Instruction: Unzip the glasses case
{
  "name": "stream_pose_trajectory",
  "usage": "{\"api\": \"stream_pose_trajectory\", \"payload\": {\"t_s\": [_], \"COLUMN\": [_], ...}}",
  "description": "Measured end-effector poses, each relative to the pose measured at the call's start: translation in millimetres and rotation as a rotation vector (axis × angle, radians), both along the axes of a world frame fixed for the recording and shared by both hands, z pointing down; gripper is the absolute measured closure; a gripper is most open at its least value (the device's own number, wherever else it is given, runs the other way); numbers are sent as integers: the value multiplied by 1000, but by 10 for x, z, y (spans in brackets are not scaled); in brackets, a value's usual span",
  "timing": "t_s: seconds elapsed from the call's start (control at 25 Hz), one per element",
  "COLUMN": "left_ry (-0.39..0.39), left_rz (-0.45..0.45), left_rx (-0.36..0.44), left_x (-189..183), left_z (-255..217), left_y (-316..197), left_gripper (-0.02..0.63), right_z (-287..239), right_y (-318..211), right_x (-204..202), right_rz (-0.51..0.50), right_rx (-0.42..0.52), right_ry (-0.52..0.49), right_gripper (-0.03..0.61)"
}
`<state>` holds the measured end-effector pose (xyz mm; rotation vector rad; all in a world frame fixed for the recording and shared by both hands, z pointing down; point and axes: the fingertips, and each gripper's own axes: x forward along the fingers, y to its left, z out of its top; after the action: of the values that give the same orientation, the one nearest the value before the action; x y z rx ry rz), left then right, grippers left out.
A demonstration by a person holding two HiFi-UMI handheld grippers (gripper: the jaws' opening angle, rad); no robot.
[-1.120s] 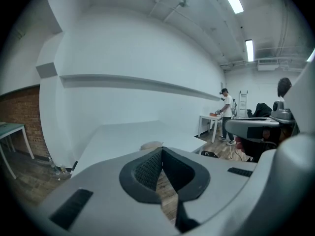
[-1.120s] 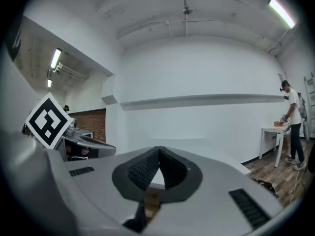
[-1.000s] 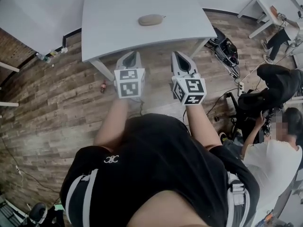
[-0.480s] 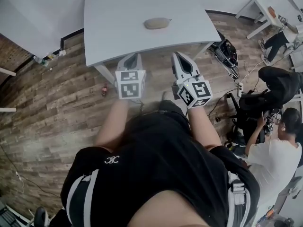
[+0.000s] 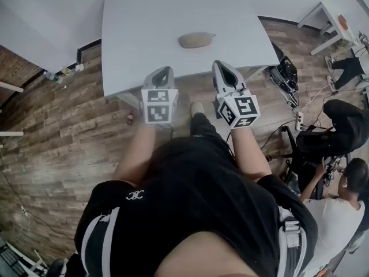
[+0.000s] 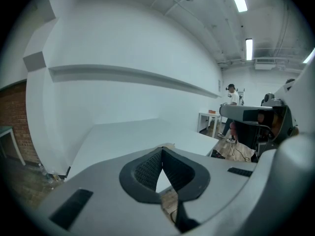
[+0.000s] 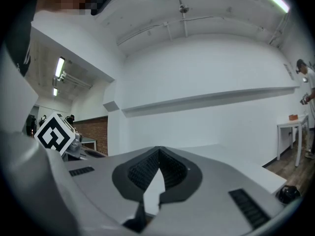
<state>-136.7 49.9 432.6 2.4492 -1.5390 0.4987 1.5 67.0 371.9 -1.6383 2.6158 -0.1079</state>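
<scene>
Left gripper [image 5: 163, 71] at the near edge of the white table [image 5: 138, 16], jaws closed, empty, tan glasses case [image 5: 196, 40] lying mid-table, apart from both tips, right gripper [image 5: 219, 66] alongside, jaws closed on nothing

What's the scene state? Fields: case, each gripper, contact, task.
case: glasses case lying on white table; zip too small to read
left gripper: shut, empty, by the table's near edge
right gripper: shut, empty, by the near edge
contact: none; both short of the case
task: unzipping not begun
</scene>
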Motion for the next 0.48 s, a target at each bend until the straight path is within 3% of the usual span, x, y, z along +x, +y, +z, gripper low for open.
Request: {"api": "stream_pose_trajectory", "payload": {"t_s": [0.2, 0.48], "left_ry": [-33, -71], "left_rz": [23, 8], "left_rx": [2, -62], "left_x": [241, 732], "left_z": [-93, 18], "left_y": [-871, -1870], "left_gripper": [617, 617], "right_z": [-16, 155], "right_y": [-956, -2075], "right_x": [288, 953], "right_rz": [-3, 1], "right_rx": [-12, -96], "right_ry": [3, -3], "right_gripper": [571, 571]}}
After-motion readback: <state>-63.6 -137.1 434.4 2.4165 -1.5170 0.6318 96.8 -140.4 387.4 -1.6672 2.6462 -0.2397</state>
